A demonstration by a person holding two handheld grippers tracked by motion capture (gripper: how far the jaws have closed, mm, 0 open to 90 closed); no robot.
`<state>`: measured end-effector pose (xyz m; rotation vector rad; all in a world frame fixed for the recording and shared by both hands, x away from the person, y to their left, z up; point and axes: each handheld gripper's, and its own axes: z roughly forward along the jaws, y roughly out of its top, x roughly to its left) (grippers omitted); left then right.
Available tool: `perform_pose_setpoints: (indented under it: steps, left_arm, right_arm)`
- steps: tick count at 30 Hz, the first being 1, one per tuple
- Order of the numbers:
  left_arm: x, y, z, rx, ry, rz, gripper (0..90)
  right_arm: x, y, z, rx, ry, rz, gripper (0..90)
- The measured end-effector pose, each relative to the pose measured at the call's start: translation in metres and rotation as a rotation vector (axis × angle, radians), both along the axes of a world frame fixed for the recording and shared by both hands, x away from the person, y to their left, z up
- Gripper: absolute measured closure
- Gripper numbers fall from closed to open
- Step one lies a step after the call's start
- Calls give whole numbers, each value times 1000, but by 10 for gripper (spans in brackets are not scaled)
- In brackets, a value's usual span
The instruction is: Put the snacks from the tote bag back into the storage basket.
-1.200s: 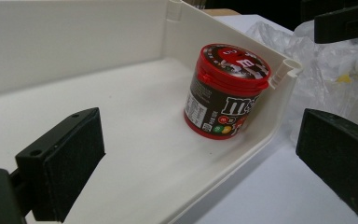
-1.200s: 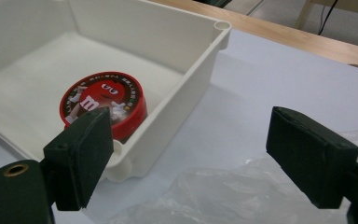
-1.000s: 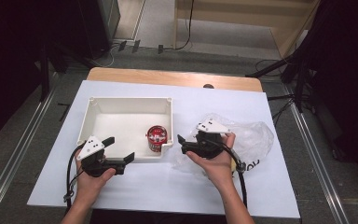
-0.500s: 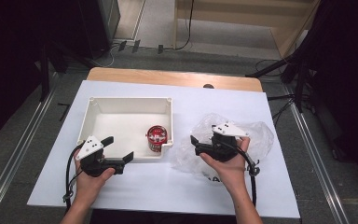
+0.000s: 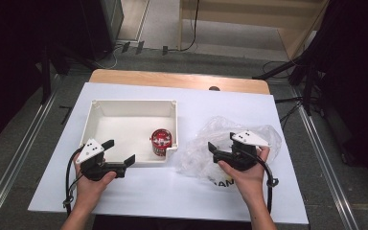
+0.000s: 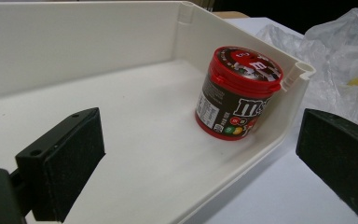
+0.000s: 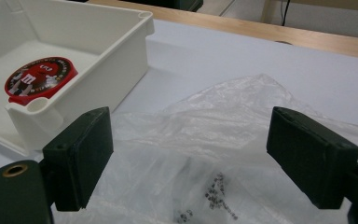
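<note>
A red-lidded M&M's canister (image 5: pixel 162 140) stands upright in the near right corner of a white bin (image 5: pixel 134 102). My left gripper (image 5: pixel 120 151) is open at the bin's near rim. In the left gripper view the canister (image 6: pixel 240 91) sits ahead between the open jaws of that gripper (image 6: pixel 200 154), well apart from them. A crumpled clear plastic bag (image 5: pixel 206 143) lies right of the bin. My right gripper (image 5: pixel 219 143) hovers open over it. In the right gripper view the bag (image 7: pixel 223 140) lies between the jaws of this gripper (image 7: pixel 196 154), with nothing gripped.
A white sheet (image 5: pixel 172 191) covers the table, and a wooden strip (image 5: pixel 172 79) runs along its far side. The bin wall (image 7: pixel 112 56) and the canister lid (image 7: pixel 39 77) appear to the left in the right gripper view. Small dark specks lie inside the bag.
My right gripper has moved to the right, away from the bin and farther over the bag. The left gripper and the canister have stayed put.
</note>
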<state>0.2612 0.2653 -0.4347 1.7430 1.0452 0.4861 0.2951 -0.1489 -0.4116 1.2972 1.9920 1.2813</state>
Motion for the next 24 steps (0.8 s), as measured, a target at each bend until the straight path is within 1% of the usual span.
perform_pose_setpoints:
  steps: [7, 14, 24]
  left_arm:
    - [-1, -2, -1, 0, 3, -7, 12]
    - [-1, 0, -1, 1, 2, 2, 12]
    - [-2, 2, -2, -1, 6, 9, 12]
  right_arm:
    - [-5, -15, -2, 10, -2, -23, 153]
    - [-10, -30, -6, 10, 2, -45, 153]
    - [-16, -47, -13, 19, 7, -66, 153]
